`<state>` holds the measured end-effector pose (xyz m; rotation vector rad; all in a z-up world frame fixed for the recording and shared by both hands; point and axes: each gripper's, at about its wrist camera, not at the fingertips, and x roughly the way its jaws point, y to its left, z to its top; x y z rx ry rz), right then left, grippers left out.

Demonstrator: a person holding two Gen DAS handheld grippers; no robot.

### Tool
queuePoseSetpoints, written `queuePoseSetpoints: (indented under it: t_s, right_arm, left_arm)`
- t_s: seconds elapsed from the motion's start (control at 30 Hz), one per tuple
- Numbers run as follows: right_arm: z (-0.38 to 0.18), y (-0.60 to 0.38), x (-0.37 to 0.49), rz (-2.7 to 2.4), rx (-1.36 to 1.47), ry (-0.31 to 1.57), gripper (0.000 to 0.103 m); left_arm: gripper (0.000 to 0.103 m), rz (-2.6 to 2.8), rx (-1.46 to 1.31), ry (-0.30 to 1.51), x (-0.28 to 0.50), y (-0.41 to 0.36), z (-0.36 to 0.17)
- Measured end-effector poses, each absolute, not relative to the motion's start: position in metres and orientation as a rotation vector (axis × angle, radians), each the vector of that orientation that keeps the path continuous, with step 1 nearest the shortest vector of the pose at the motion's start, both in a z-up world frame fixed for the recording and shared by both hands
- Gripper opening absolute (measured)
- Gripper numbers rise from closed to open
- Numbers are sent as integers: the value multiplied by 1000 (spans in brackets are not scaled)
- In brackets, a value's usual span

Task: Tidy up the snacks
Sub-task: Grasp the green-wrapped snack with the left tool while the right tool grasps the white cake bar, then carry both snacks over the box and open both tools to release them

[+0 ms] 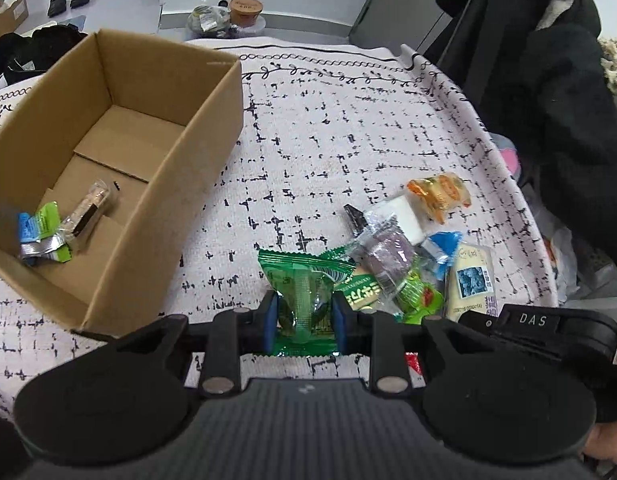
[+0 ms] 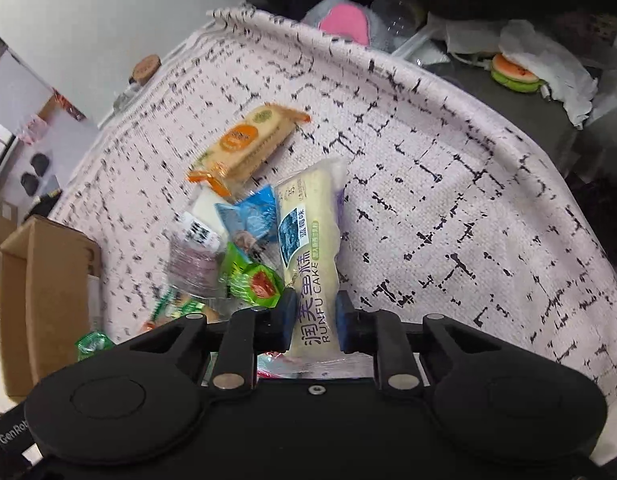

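My left gripper (image 1: pixel 305 314) is shut on a green snack packet (image 1: pixel 304 292), its blue pads pressing both sides. My right gripper (image 2: pixel 315 318) is shut on a long cream cake packet (image 2: pixel 312 232) printed RUNFU CAKE; the same packet (image 1: pixel 470 280) shows in the left wrist view. A pile of snacks lies on the pink patterned cloth (image 1: pixel 328 140): an orange cracker packet (image 2: pixel 248 140), a blue packet (image 2: pixel 250 216), a purple cake in clear wrap (image 1: pixel 388 256) and a small green-and-red packet (image 2: pixel 254 282). The open cardboard box (image 1: pixel 120 80) on the left holds a few wrapped snacks (image 1: pixel 52 232).
The box (image 2: pixel 40 288) appears at the left edge of the right wrist view. Dark clothing (image 1: pixel 548 80) hangs at the cloth's right side. A brown-lidded jar (image 1: pixel 246 10) and a bag stand beyond the far edge. Clutter with a pink item (image 2: pixel 344 24) lies off the right edge.
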<state>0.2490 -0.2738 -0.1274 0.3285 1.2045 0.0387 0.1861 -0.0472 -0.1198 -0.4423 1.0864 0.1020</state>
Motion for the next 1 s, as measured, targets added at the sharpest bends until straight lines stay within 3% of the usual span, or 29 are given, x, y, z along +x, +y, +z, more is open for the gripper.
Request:
queuePoseSetpoints:
  t_s: [0.5,1.0]
  right_arm:
    - [-90,-262,225,122,413,1133,19]
    - [-58,-218,223,194,420,1067,19]
  left_arm:
    - [27,66,-406,996,165,-34,-69]
    - [27,59,-426,963,158,6,-51]
